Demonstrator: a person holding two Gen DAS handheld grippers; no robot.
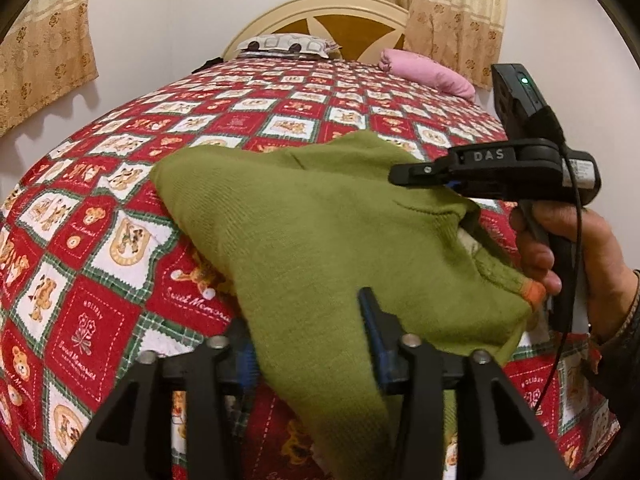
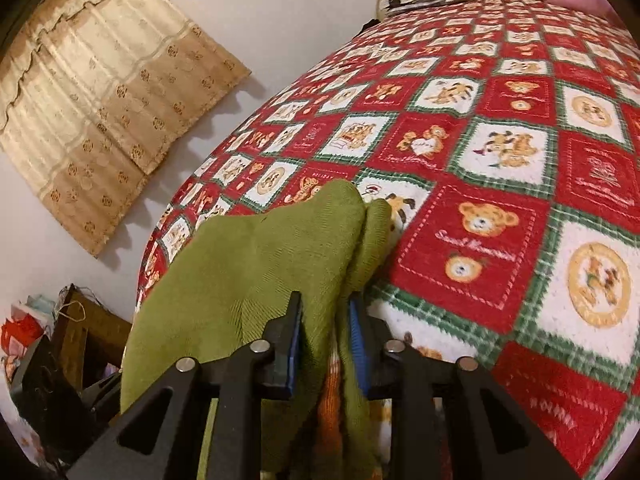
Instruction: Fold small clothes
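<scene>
Mid-fold, you hold the green knit garment [image 1: 304, 216] above the patchwork bedspread [image 1: 92, 240].
Right gripper [image 2: 324, 332] grasps it; left gripper [image 1: 308, 328] straddles fabric, grip unclear. Next, lay it flat.

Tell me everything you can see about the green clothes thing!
The green garment is small and looks like soft ribbed knit, olive green with an orange trim at one edge. It is bunched and draped, partly lifted over the red teddy-bear bedspread. Cloth runs between the fingers of both the left gripper and the right gripper.
</scene>
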